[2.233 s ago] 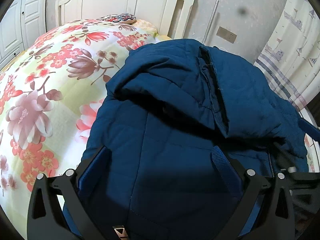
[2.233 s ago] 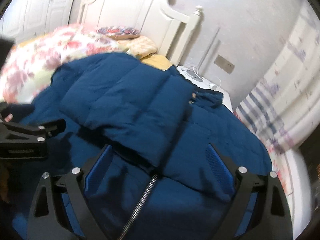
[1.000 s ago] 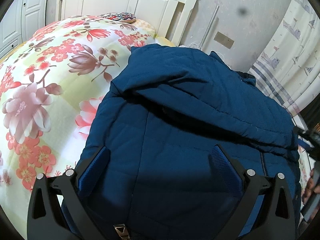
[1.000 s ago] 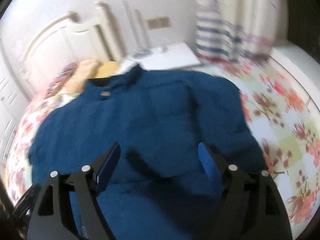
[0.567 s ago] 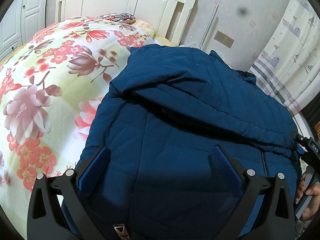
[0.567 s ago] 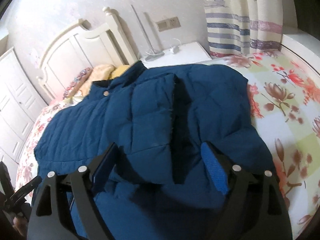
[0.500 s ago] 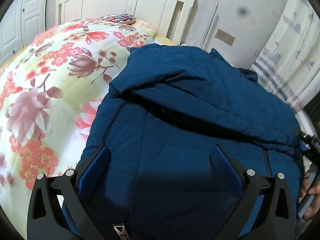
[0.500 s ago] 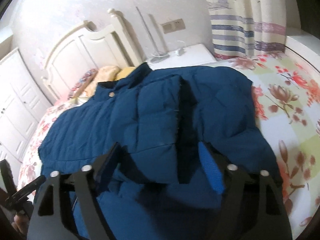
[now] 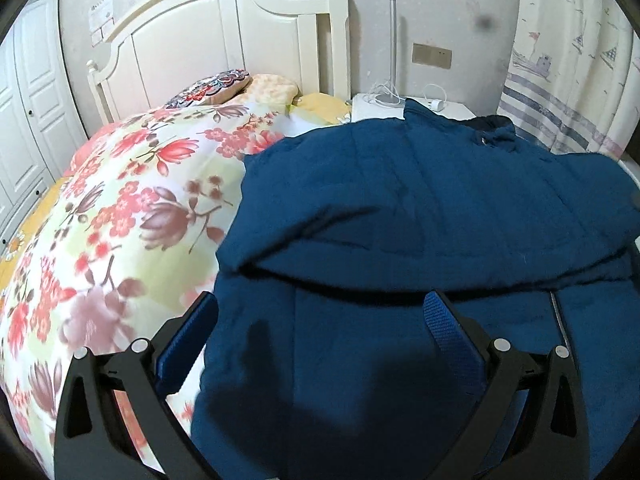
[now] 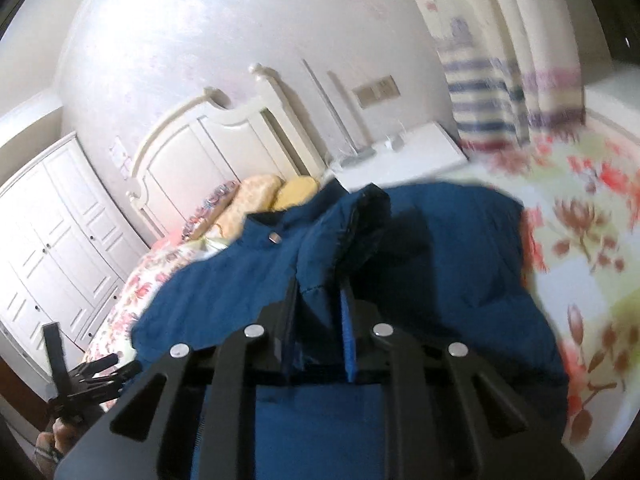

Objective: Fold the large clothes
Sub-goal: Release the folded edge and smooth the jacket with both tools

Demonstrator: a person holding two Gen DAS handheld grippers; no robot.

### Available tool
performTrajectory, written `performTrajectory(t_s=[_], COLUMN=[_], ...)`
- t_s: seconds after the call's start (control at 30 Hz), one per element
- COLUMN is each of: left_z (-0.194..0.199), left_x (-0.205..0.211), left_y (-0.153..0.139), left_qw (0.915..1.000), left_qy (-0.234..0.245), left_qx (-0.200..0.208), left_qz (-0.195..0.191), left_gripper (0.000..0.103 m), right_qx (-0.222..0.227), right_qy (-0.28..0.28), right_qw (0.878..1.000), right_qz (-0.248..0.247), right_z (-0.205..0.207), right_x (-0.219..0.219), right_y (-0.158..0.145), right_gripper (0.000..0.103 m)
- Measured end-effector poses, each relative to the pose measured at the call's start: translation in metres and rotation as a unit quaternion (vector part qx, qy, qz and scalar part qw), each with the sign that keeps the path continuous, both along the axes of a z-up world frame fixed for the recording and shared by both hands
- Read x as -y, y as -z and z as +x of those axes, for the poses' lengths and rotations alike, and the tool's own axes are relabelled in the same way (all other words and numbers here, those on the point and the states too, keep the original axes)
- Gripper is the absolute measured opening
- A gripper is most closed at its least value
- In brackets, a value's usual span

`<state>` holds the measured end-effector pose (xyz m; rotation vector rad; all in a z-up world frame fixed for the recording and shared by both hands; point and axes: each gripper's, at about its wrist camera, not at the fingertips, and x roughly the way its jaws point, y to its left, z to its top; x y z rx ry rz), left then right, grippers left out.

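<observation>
Since a second ago my right gripper (image 10: 318, 300) has been closing, and its jaws now pinch a raised fold of the blue padded jacket (image 9: 420, 208), where before they stood wide over flat cloth. My left gripper (image 9: 320, 320) has lifted and rolled a little; its jaws stand wide, one pad off the jacket's left edge over the floral quilt (image 9: 120, 208), the other over the blue cloth, holding nothing.

As I read it, the fold is partly made. One sleeve or side panel already lies across the body, its edge running crosswise in the left wrist view, and the collar (image 10: 272, 232) with its snap points toward the headboard (image 9: 224, 40). The jacket lies on the quilt toward the bed's right side, its collar end near the white nightstand (image 10: 400, 160).

Left to do, I judge: bring over the part I have pinched, then double the body from hem to collar and flatten it. The hem end I cannot see.
</observation>
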<state>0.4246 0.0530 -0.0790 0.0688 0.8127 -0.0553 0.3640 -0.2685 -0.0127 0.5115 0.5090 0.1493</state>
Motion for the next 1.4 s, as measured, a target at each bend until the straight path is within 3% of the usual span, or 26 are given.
performTrajectory(t_s=[0.13,0.2,0.3,0.4,0.43,0.5,0.57,0.63,0.67,0.7,0.77,0.83,0.9,1.0,1.07,1.13,1.2,1.4], left_z=[0.021,0.032,0.035,0.026,0.020,0.009,0.002,0.002,0.005,0.009,0.025,0.048,0.071,0.088,0.095,0.095,0.093,0.097], left_x=[0.004,-0.001,-0.008,-0.009,-0.010,-0.010,-0.007,-0.005,-0.001,0.003,0.017,0.033,0.048,0.063,0.066,0.062,0.059,0.056], left_y=[0.001,0.004,0.009,0.009,0.006,-0.006,-0.019,-0.036,-0.045,-0.050,-0.058,-0.054,-0.043,-0.022,-0.005,0.007,0.013,-0.008], left_qw=[0.9995,0.9997,0.9992,0.9990,0.9990,0.9988,0.9981,0.9964,0.9953,0.9948,0.9940,0.9955,0.9963,0.9962,0.9954,0.9951,0.9951,0.9946], left_qy=[0.013,0.011,0.016,0.030,0.035,0.045,0.053,0.066,0.075,0.079,0.089,0.085,0.085,0.080,0.082,0.085,0.092,0.102], left_qx=[-0.005,-0.018,-0.034,-0.031,-0.022,0.001,0.022,0.040,0.047,0.051,0.057,0.041,0.012,-0.012,-0.032,-0.037,-0.030,-0.011], left_qz=[0.028,0.016,-0.010,-0.014,-0.017,-0.019,-0.023,-0.036,-0.039,-0.038,-0.028,-0.009,0.005,0.031,0.036,0.033,0.023,0.017], left_gripper=[0.099,0.099,0.099,0.099,0.099,0.099,0.099,0.099,0.099,0.099,0.099,0.099,0.099,0.099,0.099,0.099,0.099,0.099], right_qx=[0.032,0.039,0.002,-0.083,-0.093,-0.091,-0.093,-0.126,-0.128,-0.124,-0.110,-0.096,-0.083,-0.100,-0.132,-0.160,-0.145,-0.126], right_qy=[-0.002,0.007,0.024,0.041,0.041,0.043,0.039,0.053,0.074,0.104,0.140,0.117,0.087,0.049,0.034,0.023,0.022,0.030], right_qw=[0.999,0.998,0.998,0.993,0.994,0.995,0.994,0.988,0.986,0.983,0.975,0.977,0.975,0.958,0.947,0.945,0.951,0.961], right_qz=[-0.037,-0.053,-0.062,-0.067,-0.047,-0.024,-0.041,-0.064,-0.070,-0.085,-0.129,-0.153,-0.186,-0.265,-0.291,-0.284,-0.274,-0.245], right_z=[-0.007,-0.014,-0.020,-0.013,-0.014,-0.017,-0.018,-0.017,-0.020,-0.024,-0.025,-0.013,0.005,0.038,0.055,0.062,0.060,0.067], right_x=[-0.012,-0.011,-0.004,0.004,0.009,0.015,0.011,0.008,0.007,0.008,0.003,-0.014,-0.035,-0.068,-0.075,-0.072,-0.070,-0.049], right_y=[-0.039,-0.047,-0.028,0.019,0.029,0.026,0.018,0.014,0.009,0.003,-0.012,-0.025,-0.032,-0.024,-0.006,0.015,0.021,-0.002], right_gripper=[0.017,0.017,0.017,0.017,0.018,0.017,0.018,0.029,0.042,0.048,0.048,0.049,0.062,0.065,0.065,0.067,0.068,0.068])
